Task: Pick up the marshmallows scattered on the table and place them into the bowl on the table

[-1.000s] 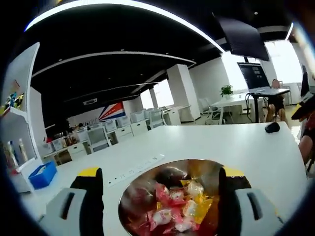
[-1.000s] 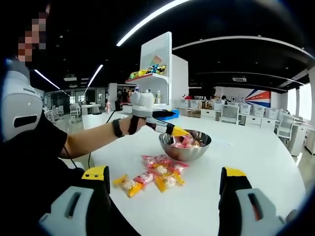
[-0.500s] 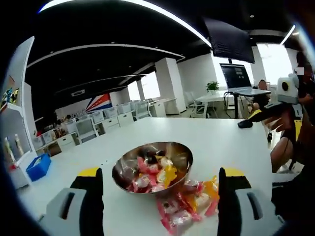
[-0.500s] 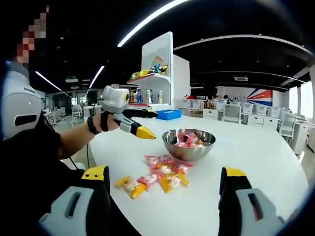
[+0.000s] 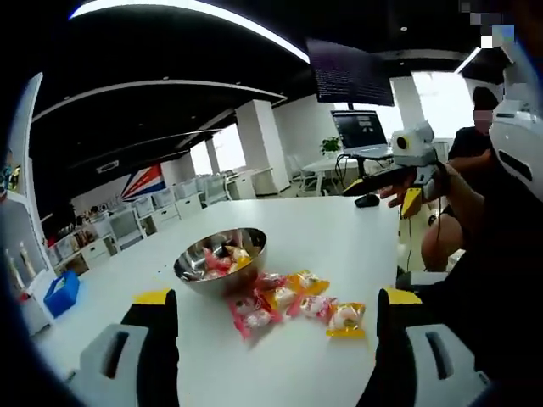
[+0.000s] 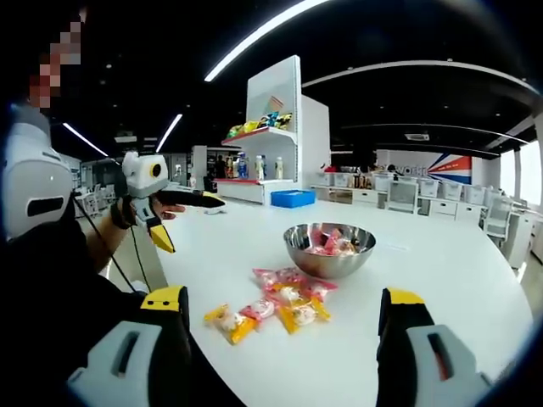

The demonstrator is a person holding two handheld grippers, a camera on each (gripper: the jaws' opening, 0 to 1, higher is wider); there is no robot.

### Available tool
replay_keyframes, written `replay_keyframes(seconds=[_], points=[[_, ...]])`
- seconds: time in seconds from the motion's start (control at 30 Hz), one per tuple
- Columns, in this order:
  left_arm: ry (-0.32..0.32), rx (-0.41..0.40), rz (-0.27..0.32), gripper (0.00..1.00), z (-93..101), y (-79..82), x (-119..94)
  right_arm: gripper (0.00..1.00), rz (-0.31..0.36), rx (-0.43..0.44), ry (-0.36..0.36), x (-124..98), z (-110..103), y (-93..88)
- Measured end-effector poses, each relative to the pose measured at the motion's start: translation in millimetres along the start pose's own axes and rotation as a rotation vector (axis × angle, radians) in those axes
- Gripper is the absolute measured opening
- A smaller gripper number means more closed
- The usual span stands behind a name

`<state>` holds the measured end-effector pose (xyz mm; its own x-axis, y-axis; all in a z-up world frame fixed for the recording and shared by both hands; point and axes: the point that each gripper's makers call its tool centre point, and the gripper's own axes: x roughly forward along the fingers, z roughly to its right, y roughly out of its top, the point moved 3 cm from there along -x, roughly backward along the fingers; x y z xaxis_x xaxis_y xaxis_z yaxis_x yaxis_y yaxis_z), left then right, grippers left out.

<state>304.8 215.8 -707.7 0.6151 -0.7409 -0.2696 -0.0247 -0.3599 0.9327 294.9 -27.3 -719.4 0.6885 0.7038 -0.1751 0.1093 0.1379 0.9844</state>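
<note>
- We see the metal bowl (image 6: 329,249) standing on the white worktop (image 6: 441,288), with some wrapped marshmallows already inside it.
- A group of wrapped marshmallows (image 6: 276,303) lies on the worktop just beside the bowl, on the side nearer to the person; in the left gripper view the same group (image 5: 293,302) lies in front of the bowl (image 5: 221,261).
- We hold the left tool (image 6: 165,216) above the worktop edge, well apart from the bowl; its jaws are spread and pinch nothing.
- The right tool (image 6: 284,348) is spread wide and carries nothing.
- A shelf (image 6: 270,127) with coloured items stands behind the worktop.
</note>
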Motion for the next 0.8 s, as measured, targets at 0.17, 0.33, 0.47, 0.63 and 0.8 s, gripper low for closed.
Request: replay_keyframes(seconds=[0.17, 0.33, 0.47, 0.63, 0.8], points=[[-0.008, 0.015, -0.033, 0.96, 11.2, -4.8, -20, 0.87, 0.002, -0.008, 0.002, -1, -2, 1.9], [-0.018, 0.022, -0.088, 0.96, 22.0, -17.7, -31, 0.87, 0.004, -0.009, -0.002, -3, -2, 3.3], [-0.011, 0.018, -0.092, 0.96, 22.5, -18.4, -34, 0.87, 0.005, -0.018, 0.000, -3, -3, 5.5], [-0.014, 0.020, -0.104, 0.96, 24.9, -22.0, -31, 0.87, 0.006, -0.023, 0.007, -3, -5, 6.3], [-0.013, 0.034, -0.126, 0.95, 28.6, -25.6, -28, 0.86, -0.011, -0.033, 0.019, -1, -4, 2.0]])
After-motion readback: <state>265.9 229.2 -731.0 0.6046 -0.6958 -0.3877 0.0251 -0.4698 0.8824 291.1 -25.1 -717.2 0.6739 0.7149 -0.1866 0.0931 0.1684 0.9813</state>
